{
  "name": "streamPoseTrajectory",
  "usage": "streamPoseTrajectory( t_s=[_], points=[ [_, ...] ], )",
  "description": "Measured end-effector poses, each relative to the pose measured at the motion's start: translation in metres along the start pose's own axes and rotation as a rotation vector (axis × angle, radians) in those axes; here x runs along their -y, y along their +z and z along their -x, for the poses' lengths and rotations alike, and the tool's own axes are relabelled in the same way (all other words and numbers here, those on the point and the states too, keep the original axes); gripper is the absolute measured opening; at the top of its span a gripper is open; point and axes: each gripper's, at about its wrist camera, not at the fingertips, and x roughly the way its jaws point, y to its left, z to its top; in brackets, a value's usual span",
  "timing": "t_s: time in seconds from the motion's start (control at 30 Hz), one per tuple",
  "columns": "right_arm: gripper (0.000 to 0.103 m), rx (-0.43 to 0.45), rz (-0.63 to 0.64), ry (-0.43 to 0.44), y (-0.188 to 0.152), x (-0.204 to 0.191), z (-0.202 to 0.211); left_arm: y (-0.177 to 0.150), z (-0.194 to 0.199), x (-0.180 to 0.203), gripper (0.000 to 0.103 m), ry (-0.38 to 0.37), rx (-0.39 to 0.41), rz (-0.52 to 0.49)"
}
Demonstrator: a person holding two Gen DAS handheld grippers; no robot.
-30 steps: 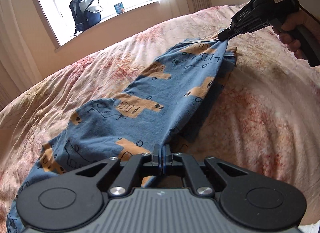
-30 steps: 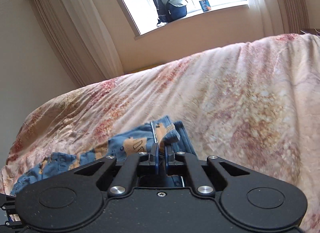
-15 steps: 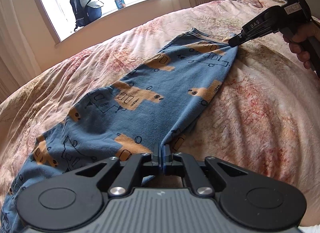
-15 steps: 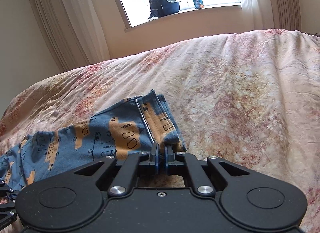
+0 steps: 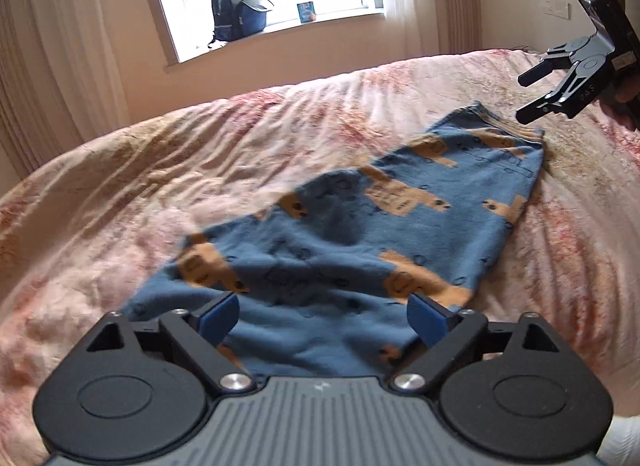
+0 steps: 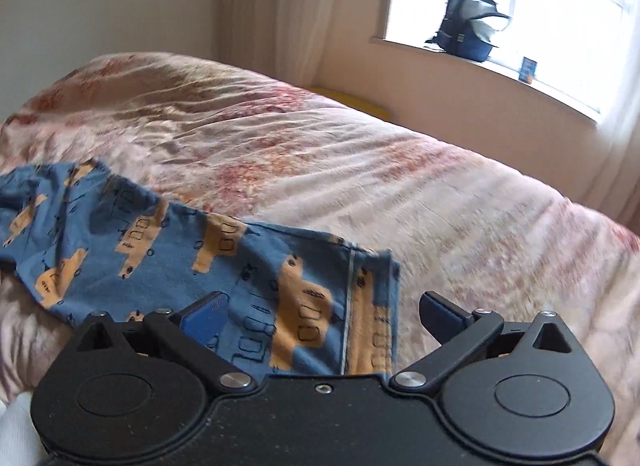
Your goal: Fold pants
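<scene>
Left wrist: both grippers' fingers have just sprung wide, releasing the pants.

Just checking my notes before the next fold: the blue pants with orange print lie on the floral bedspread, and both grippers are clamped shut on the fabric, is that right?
Not quite. The blue pants with orange print do lie on the floral bedspread, but both grippers have just opened their jaws. The left wrist view shows the left gripper and right gripper spread wide, gripping nothing.
</scene>
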Motion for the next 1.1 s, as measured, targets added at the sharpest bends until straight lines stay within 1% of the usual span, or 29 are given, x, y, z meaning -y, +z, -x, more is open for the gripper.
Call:
streamPoseTrajectory(
  t_s=[0.03, 0.07, 0.1, 0.17, 0.2, 0.27, 0.3, 0.37, 0.4, 0.47, 0.53, 0.57, 0.6, 0.63, 0.67, 0.7, 0.73, 0.77, 0.8, 0.83, 0.87, 0.9, 1.0, 1.03, 1.07, 1.1],
  points=[
    [0.102, -0.026, 0.076, 0.041, 0.018, -0.008, -0.007, 0.002, -0.002, -0.015, 0.096, 0.039, -0.004, -0.012],
    [0.102, -0.043, 0.133, 0.082, 0.034, -0.015, -0.014, 0.005, -0.008, -0.035, 0.096, 0.082, -0.020, -0.005],
    [0.102, -0.057, 0.175, 0.123, 0.050, -0.023, -0.022, 0.009, -0.014, -0.051, 0.096, 0.101, -0.035, 0.020],
    [0.101, -0.104, 0.244, 0.202, 0.079, -0.044, -0.045, 0.017, -0.033, -0.095, 0.091, 0.108, -0.046, 0.123],
    [0.099, -0.122, 0.271, 0.246, 0.089, -0.053, -0.057, 0.021, -0.042, -0.114, 0.090, 0.092, -0.045, 0.168],
    [0.096, -0.153, 0.354, 0.360, 0.104, -0.075, -0.085, 0.030, -0.062, -0.145, 0.088, 0.032, -0.049, 0.230],
    [0.091, -0.155, 0.398, 0.396, 0.107, -0.083, -0.097, 0.034, -0.072, -0.157, 0.088, -0.001, -0.053, 0.238],
    [0.087, -0.182, 0.447, 0.437, 0.111, -0.093, -0.120, 0.039, -0.099, -0.171, 0.086, -0.054, -0.084, 0.218],
    [0.085, -0.207, 0.455, 0.456, 0.112, -0.095, -0.129, 0.042, -0.110, -0.174, 0.085, -0.084, -0.105, 0.205],
    [0.080, -0.237, 0.467, 0.486, 0.116, -0.094, -0.142, 0.046, -0.131, -0.178, 0.078, -0.167, -0.156, 0.211],
    [0.078, -0.235, 0.453, 0.521, 0.122, -0.090, -0.149, 0.045, -0.149, -0.178, 0.072, -0.289, -0.222, 0.229],
    [0.075, -0.235, 0.438, 0.544, 0.124, -0.086, -0.153, 0.044, -0.153, -0.177, 0.068, -0.318, -0.245, 0.218],
    [0.071, -0.243, 0.429, 0.554, 0.125, -0.084, -0.157, 0.043, -0.157, -0.174, 0.063, -0.324, -0.265, 0.186],
    [0.069, -0.256, 0.427, 0.558, 0.126, -0.084, -0.162, 0.041, -0.160, -0.169, 0.047, -0.298, -0.281, 0.145],
    [0.061, -0.276, 0.436, 0.559, 0.125, -0.084, -0.167, 0.041, -0.161, -0.168, 0.036, -0.286, -0.292, 0.126],
    [0.055, -0.292, 0.448, 0.561, 0.123, -0.085, -0.171, 0.040, -0.160, -0.168, 0.028, -0.296, -0.291, 0.138],
    [0.052, -0.300, 0.460, 0.567, 0.120, -0.085, -0.173, 0.039, -0.158, -0.167, 0.009, -0.309, -0.286, 0.164],
    [0.045, -0.302, 0.469, 0.573, 0.117, -0.086, -0.174, 0.041, -0.154, -0.164, 0.006, -0.295, -0.278, 0.175],
    [0.034, -0.306, 0.469, 0.582, 0.115, -0.087, -0.174, 0.041, -0.150, -0.157, 0.002, -0.263, -0.269, 0.159],
    [0.028, -0.310, 0.470, 0.589, 0.113, -0.088, -0.173, 0.043, -0.144, -0.148, 0.000, -0.224, -0.255, 0.126],
    [0.016, -0.308, 0.482, 0.587, 0.110, -0.090, -0.171, 0.045, -0.139, -0.140, 0.000, -0.178, -0.246, 0.105],
    [0.012, -0.298, 0.499, 0.575, 0.108, -0.093, -0.168, 0.046, -0.134, -0.134, 0.000, -0.139, -0.239, 0.098],
    [0.007, -0.272, 0.508, 0.533, 0.107, -0.096, -0.159, 0.050, -0.119, -0.124, 0.000, -0.038, -0.189, 0.094],
    [0.006, -0.266, 0.505, 0.520, 0.107, -0.095, -0.157, 0.050, -0.119, -0.121, 0.000, 0.000, -0.176, 0.077],
    [0.003, -0.263, 0.507, 0.494, 0.107, -0.094, -0.157, 0.048, -0.123, -0.118, 0.000, 0.031, -0.179, 0.054],
    [0.003, -0.266, 0.503, 0.461, 0.106, -0.094, -0.160, 0.045, -0.128, -0.116, 0.000, 0.036, -0.195, 0.050]
  ],
)
